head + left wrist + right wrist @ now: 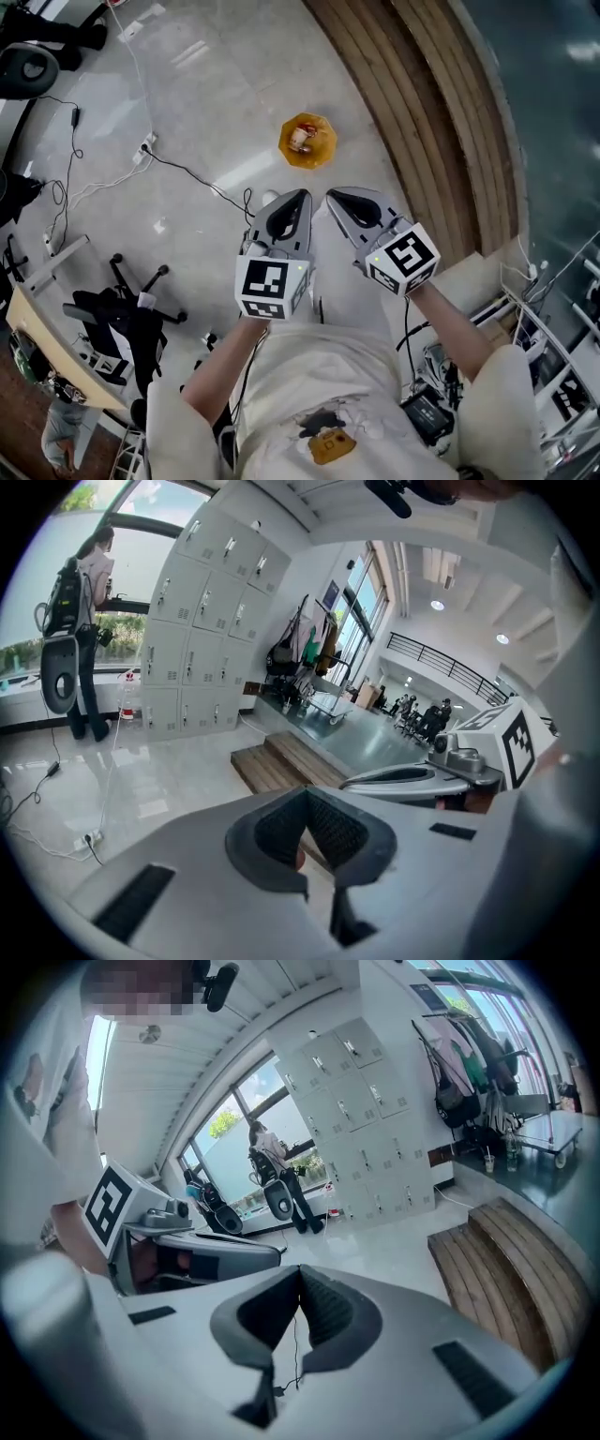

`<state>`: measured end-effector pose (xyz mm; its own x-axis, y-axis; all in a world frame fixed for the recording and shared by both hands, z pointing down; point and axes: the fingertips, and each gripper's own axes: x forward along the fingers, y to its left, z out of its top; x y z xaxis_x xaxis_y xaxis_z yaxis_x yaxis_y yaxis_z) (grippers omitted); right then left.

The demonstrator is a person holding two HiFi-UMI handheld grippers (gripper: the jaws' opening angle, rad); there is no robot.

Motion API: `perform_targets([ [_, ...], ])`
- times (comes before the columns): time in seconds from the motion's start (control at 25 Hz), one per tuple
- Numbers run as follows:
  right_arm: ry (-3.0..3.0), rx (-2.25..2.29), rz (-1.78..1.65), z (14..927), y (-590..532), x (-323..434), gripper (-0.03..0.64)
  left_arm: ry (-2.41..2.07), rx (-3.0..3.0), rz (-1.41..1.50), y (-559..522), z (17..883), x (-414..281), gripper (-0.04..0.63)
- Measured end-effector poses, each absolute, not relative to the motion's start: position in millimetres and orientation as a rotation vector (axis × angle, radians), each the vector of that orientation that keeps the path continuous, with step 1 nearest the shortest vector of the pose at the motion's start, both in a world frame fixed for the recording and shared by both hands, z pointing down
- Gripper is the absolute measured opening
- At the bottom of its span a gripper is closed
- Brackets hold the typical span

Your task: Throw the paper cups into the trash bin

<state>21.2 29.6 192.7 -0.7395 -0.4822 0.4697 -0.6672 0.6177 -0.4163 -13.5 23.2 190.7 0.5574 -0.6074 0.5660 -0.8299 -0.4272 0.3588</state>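
An orange trash bin stands on the pale floor ahead of me, seen from above, with pale crumpled things inside that look like paper cups. My left gripper and right gripper are held side by side at chest height, tips pointing toward the bin and well short of it. Both are shut with nothing between the pads, as the left gripper view and the right gripper view show. No loose cup shows on the floor.
Wooden steps curve along the right of the bin. Black cables and a power strip lie on the floor to the left. An office chair stands at lower left. Grey lockers and a person are far off.
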Motion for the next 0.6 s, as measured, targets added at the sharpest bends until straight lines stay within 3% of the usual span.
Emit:
perform_targets([
  [0.6, -2.661, 0.912, 0.747, 53, 62, 23, 0.006, -1.085, 2.425, 0.422, 77, 36, -6, 0.006],
])
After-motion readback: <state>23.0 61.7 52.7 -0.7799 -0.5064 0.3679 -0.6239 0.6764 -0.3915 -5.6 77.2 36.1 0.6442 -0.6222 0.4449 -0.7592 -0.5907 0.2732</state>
